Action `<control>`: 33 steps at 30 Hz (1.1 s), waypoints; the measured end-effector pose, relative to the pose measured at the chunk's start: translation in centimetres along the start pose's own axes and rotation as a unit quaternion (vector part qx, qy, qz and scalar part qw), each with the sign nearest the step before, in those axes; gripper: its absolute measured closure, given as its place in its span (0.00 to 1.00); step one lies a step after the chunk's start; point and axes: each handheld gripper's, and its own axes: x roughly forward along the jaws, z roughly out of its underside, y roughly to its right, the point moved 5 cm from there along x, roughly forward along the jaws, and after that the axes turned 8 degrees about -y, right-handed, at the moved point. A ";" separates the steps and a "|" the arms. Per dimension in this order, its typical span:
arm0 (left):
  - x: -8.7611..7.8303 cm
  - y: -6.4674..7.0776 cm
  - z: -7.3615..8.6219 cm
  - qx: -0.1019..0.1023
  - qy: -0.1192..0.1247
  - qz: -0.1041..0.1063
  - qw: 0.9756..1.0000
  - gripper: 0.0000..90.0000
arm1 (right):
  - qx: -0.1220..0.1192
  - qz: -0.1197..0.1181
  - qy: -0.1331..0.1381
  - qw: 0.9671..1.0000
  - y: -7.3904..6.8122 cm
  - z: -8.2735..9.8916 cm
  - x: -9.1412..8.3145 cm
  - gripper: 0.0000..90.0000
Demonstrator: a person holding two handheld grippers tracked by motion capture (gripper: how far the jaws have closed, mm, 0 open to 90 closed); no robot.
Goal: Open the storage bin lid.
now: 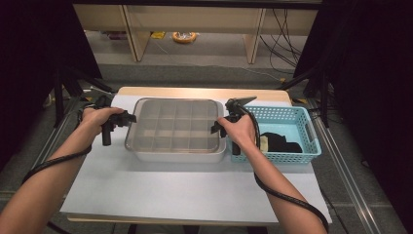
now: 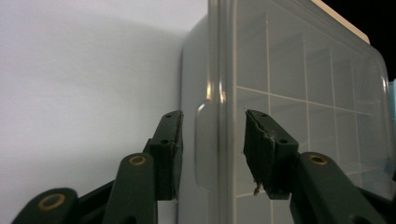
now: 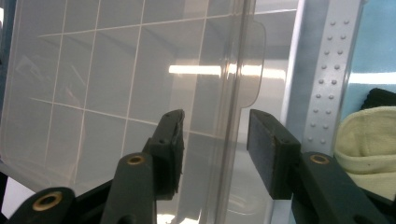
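1. Nearest to us, our two forearms come in over the white table (image 1: pixel 146 190), one to each end of the box (image 1: pixel 176 130), with cables trailing back from both tools.
2. The left gripper (image 1: pixel 127 118) sits at the left end of the box. In the left gripper view its jaws stand apart, one on each side of the clear lid's (image 2: pixel 299 93) rim and small tab, and neither pad presses on the plastic. So it is open around the rim, not gripping.
3. The right gripper (image 1: pixel 215 127) is at the right end. In the right gripper view its jaws also straddle the lid's edge, just below its tab, with clear gaps on both sides: open as well.
4. The box itself lies flat in the middle of the table, a white tray with a grid of compartments under the transparent lid, which is seated on it.
5. We judge the step in hand to be taking hold of the lid at both ends. The next move calls for closing both pairs of jaws on the rim together, then lifting evenly so the lid does not tilt or drag the tray.
6. Farther right, touching the box, stands the blue basket (image 1: pixel 297 113) with a dark cloth (image 1: pixel 281 142) and a pale one (image 3: pixel 364 140) inside.
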 end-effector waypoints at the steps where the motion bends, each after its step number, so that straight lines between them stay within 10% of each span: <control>1: 0.1 0.1 0.0 0.001 0.002 0.002 1.000 0.64 | -0.044 0.011 0.022 0.999 0.6 -0.3 0.2 0.63; 3: 0.1 0.2 0.0 0.005 -0.005 0.003 1.000 0.65 | -0.069 0.018 0.030 0.997 0.8 -0.4 0.3 0.62; 27: 0.1 0.1 0.1 0.004 -0.002 0.005 1.000 0.67 | -0.036 0.011 0.022 0.999 0.3 -1.3 0.4 0.58; 33: 0.1 0.2 0.1 0.006 0.002 0.000 1.000 0.67 | -0.059 0.026 0.033 0.997 0.5 -1.1 0.4 0.65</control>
